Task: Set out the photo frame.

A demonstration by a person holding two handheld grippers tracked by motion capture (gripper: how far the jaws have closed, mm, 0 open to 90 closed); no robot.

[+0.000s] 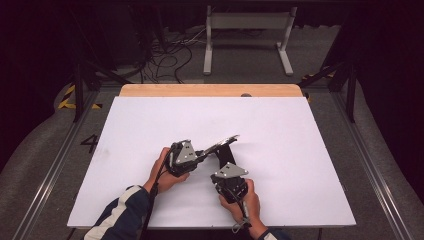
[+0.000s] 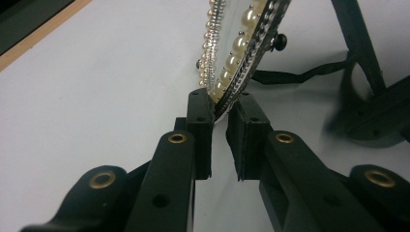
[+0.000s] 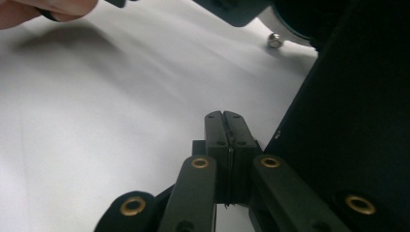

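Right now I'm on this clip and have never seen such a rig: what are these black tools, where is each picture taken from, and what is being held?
A person holds a hand-held two-jaw tool in each hand. The high view looks down on a white table; the other two cameras ride on the tools.

The left gripper pinches the rim of a pearl-edged frame, which is tilted, with its black stand behind.

The right gripper is shut on nothing, beside the dark stand.

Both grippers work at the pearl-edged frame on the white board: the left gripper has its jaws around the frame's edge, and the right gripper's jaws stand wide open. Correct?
Not quite. The right gripper is shut, its jaws pressed together with nothing between them, as the right gripper view shows. The left gripper does have the pearl-edged frame between its jaws.
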